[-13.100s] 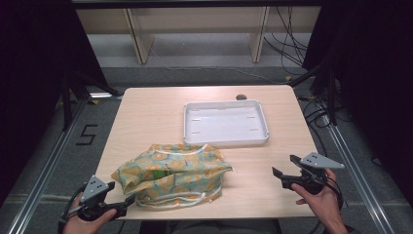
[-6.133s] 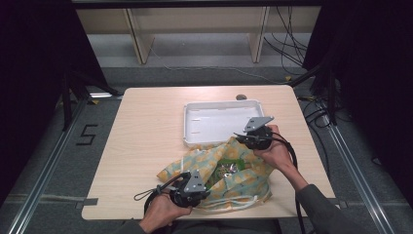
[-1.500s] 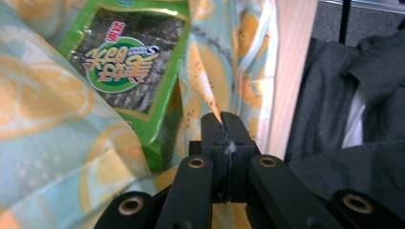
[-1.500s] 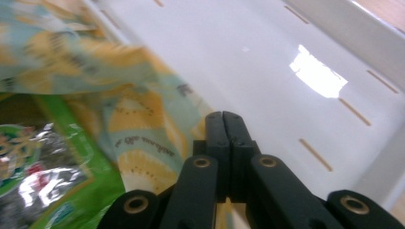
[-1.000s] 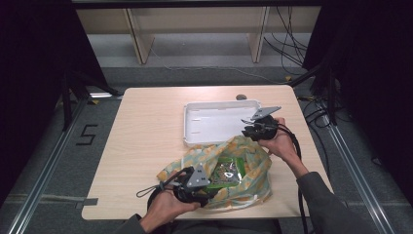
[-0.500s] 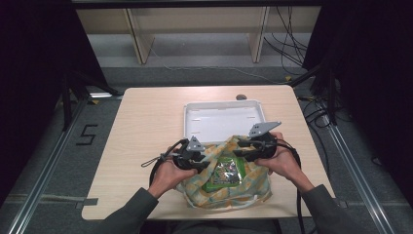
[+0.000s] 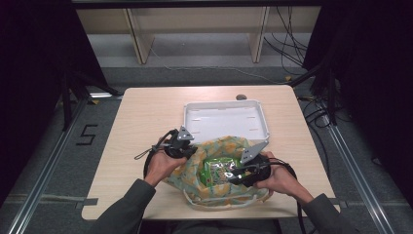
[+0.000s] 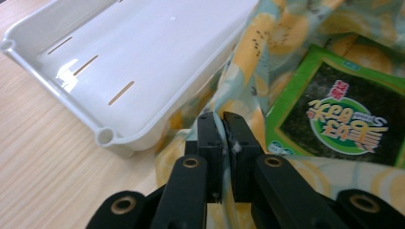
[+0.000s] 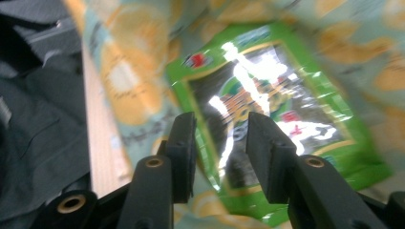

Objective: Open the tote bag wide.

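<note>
While the table (image 7: 146, 112) carries a white tray (image 7: 225, 119) toward its far edge, the fruit-print bag (image 7: 221, 192) lies open at the near edge. Its rim is pinched in the left gripper (image 8: 222, 125); the right gripper (image 9: 218, 143), jaws apart and just closing, straddles the green seaweed packet (image 9: 267, 95) inside.

A drawstring cloth bag (image 7: 214, 170) printed with yellow citrus slices on pale green lay open at the table's near edge, its far rim touching a white tray. Inside lay a flat, glossy green seaweed packet (image 7: 217, 170), label facing up.
</note>
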### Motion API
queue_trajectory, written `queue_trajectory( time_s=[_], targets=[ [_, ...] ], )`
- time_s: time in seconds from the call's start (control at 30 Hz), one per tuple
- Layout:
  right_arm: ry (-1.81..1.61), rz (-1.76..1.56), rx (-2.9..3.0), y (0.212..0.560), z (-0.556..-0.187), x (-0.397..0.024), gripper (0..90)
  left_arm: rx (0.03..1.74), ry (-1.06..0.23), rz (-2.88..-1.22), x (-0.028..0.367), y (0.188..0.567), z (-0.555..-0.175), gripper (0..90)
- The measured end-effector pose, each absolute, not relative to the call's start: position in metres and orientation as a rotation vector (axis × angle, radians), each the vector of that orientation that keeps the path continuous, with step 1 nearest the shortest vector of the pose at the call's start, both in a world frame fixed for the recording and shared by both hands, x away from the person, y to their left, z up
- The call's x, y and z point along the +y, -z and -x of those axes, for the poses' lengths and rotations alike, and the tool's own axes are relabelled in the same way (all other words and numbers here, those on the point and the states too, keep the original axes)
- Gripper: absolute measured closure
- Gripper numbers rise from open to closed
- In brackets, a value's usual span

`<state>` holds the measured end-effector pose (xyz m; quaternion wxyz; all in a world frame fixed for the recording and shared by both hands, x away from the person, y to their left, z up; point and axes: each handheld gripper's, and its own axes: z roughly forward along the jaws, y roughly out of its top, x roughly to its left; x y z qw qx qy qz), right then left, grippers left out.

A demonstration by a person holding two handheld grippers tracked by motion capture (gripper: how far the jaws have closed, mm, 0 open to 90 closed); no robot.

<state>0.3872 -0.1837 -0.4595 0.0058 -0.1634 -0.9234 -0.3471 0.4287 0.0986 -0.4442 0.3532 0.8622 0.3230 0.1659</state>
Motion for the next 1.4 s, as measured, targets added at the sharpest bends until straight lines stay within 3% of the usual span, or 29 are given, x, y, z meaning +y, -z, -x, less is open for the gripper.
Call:
queue_trajectory(
  time_s=[0.17,0.2,0.27,0.67,0.83,0.87,0.9,1.0,1.03,1.13,1.3,1.4],
  targets=[
    [1.066,0.466,-2.877,0.46,-0.38,-0.182,70.9,0.847,-0.436,-2.235,0.102,0.447,-0.432,86.6],
    [1.054,0.412,-2.881,0.46,-0.376,-0.182,83.2,0.845,-0.43,-2.238,0.103,0.447,-0.433,86.6],
    [1.04,0.421,-2.872,0.462,-0.372,-0.182,88.6,0.855,-0.426,-2.233,0.104,0.449,-0.434,86.5],
    [0.943,0.247,-2.876,0.47,-0.358,-0.178,90.0,0.893,-0.402,-2.232,0.108,0.453,-0.44,83.7],
    [0.984,0.325,-2.891,0.466,-0.363,-0.179,84.0,0.884,-0.38,-2.191,0.11,0.444,-0.433,64.1],
    [1.004,0.372,-2.885,0.462,-0.364,-0.18,80.8,0.869,-0.382,-2.175,0.111,0.437,-0.428,64.1],
    [1.078,0.422,-2.902,0.454,-0.373,-0.182,75.4,0.86,-0.368,-2.152,0.112,0.432,-0.424,58.0],
    [1.117,0.45,-2.929,0.449,-0.382,-0.182,70.3,0.827,-0.365,-2.097,0.114,0.414,-0.406,55.8],
    [1.152,0.478,-2.942,0.445,-0.394,-0.181,63.8,0.794,-0.354,-2.069,0.116,0.406,-0.393,57.1],
    [1.157,0.511,-2.936,0.444,-0.403,-0.179,60.6,0.765,-0.334,-2.045,0.116,0.4,-0.376,62.5],
    [1.163,0.536,-2.933,0.445,-0.426,-0.165,51.1,0.67,-0.256,-2.046,0.104,0.406,-0.333,83.3],
    [1.171,0.516,-2.927,0.449,-0.434,-0.16,48.7,0.607,-0.238,-2.1,0.092,0.415,-0.314,85.2]
  ],
)
